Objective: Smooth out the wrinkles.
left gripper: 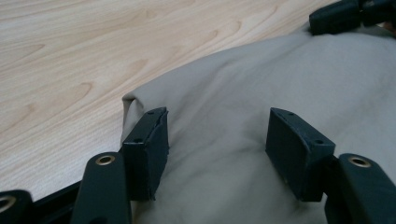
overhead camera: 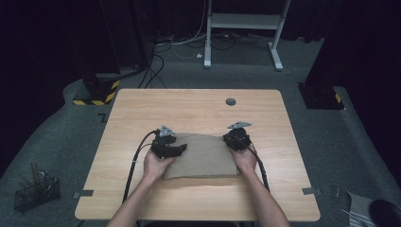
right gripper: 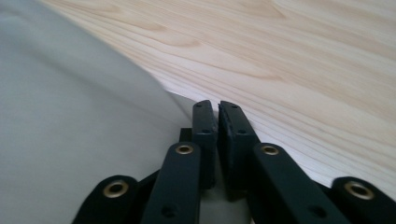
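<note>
While a tan cloth (overhead camera: pixel 203 158) lay folded flat at the middle of the wooden table (overhead camera: pixel 142 109), its right edge was pinched by the closed right gripper (right gripper: pixel 218 122), the left gripper (left gripper: pixel 217 140) was held wide open and empty over it, and more folding seemingly remained.

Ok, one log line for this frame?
left tool: open, over cloth | right tool: shut at cloth edge | cloth: flat on table
</note>
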Tool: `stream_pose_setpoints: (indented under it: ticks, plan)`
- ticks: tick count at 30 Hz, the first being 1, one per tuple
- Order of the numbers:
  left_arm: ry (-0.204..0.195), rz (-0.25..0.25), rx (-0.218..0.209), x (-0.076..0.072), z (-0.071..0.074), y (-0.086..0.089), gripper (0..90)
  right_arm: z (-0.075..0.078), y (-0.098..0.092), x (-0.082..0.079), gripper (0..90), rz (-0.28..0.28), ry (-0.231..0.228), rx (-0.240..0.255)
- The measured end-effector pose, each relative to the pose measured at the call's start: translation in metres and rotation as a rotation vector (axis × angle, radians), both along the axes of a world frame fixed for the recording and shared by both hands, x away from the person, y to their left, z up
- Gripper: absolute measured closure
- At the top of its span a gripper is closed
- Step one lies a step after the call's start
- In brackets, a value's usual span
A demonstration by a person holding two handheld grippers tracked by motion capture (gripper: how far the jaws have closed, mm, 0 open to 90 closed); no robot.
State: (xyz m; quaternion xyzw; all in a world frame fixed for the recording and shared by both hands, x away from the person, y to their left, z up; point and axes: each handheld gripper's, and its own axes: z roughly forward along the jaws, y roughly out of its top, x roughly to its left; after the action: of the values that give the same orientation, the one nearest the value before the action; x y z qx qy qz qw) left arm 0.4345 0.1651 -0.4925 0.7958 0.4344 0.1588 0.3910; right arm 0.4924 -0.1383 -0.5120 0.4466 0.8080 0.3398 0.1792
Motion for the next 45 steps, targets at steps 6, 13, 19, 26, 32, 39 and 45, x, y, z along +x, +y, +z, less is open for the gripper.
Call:
stream_pose_setpoints:
  ticks: [6,13,19,26,32,39,45]
  plan:
    - [-0.022,-0.008,0.042,-0.01,0.005,0.002,37.8,0.01,-0.013,-0.006,81.4,-0.059,-0.039,-0.039]
    - [-0.078,-0.054,0.01,-0.036,0.019,-0.002,34.6,0.04,-0.005,-0.054,67.5,0.089,-0.142,0.071]
    - [-0.042,-0.052,0.039,-0.048,0.003,0.003,32.5,0.025,0.003,-0.074,58.1,0.153,-0.082,0.081]
    - [-0.01,-0.029,0.005,-0.059,-0.009,0.02,32.4,0.003,-0.021,-0.089,55.4,0.104,-0.043,0.069]
    - [-0.083,0.013,-0.052,-0.08,0.002,0.023,32.9,0.011,-0.033,-0.109,54.9,0.078,-0.105,0.087]
    - [-0.09,0.0,0.024,-0.091,-0.002,0.003,31.7,0.011,-0.013,-0.129,50.8,0.159,-0.129,0.08]
    - [-0.053,0.022,0.022,-0.1,-0.02,0.008,33.6,-0.002,-0.019,-0.139,47.9,0.14,-0.099,0.065]
